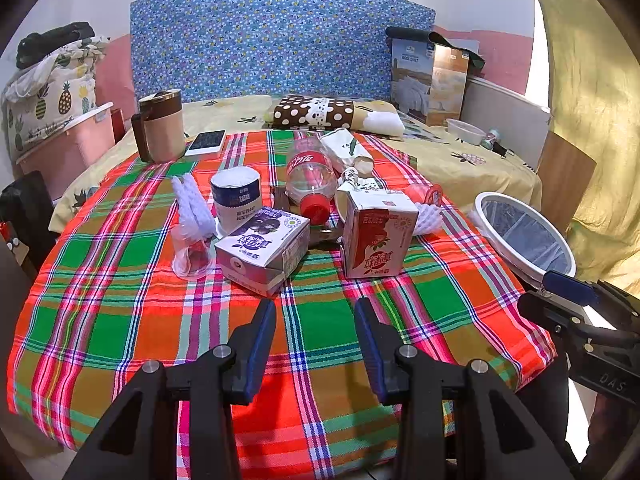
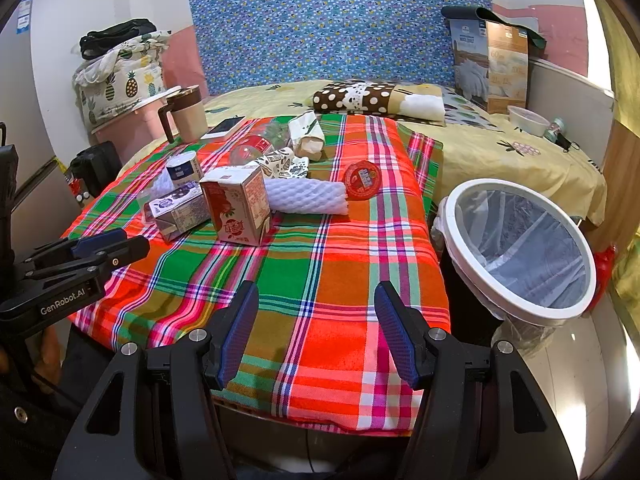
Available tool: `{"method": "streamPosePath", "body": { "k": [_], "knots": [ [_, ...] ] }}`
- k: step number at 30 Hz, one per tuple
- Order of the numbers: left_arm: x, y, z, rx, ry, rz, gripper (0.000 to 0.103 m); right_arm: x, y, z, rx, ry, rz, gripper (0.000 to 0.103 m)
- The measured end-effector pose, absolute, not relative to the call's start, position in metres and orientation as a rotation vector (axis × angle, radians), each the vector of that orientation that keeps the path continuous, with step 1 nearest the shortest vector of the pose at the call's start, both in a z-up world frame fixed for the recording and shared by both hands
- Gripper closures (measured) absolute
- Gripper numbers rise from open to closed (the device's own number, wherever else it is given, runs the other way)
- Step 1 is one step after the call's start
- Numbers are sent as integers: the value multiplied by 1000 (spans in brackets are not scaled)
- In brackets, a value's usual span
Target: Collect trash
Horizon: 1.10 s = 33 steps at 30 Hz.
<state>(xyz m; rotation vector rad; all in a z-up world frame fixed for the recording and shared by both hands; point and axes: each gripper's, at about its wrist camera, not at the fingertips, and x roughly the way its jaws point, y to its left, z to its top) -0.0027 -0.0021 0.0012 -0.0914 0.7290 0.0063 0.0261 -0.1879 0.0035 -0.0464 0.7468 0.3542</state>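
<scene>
Right now we hold both grippers over the near edge of the plaid tablecloth (image 1: 320,312), and neither has anything in it. Our left gripper (image 1: 315,308) has its jaws parted with only cloth showing between them, and our right gripper (image 2: 317,292) stands wider apart, likewise empty.

We take the red milk carton (image 1: 376,236) as our landmark; it stands upright near the middle of the cloth. Just left of it lies the purple milk carton (image 1: 262,250) on its side, and left of that a clear plastic cup (image 1: 192,254) with a white foam sleeve (image 1: 194,204) rising behind it. Behind the purple carton stands a white paper cup (image 1: 236,198). Directly behind the red carton lies a plastic cola bottle (image 1: 310,176) on its side, its red cap pointing toward us. Beyond the bottle we see a crumpled paper wrapper (image 1: 346,150). To the right of the red carton, touching it, lies a white foam net (image 2: 306,196), and past that a small red-lidded jelly cup (image 2: 362,180).

Well to the right of the carton, off the cloth's edge, stands the trash bin (image 2: 516,300), its white rim holding a clear liner. Far behind and left of the carton we see a brown mug (image 1: 160,126) and a phone (image 1: 206,142).
</scene>
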Motion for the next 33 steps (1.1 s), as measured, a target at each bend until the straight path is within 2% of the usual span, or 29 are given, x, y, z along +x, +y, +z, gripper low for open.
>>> {"method": "streamPosePath", "body": {
  "k": [33],
  "knots": [
    [5, 6, -1, -105, 737, 6, 62, 33, -181, 0, -57, 757, 374, 41]
  ]
}}
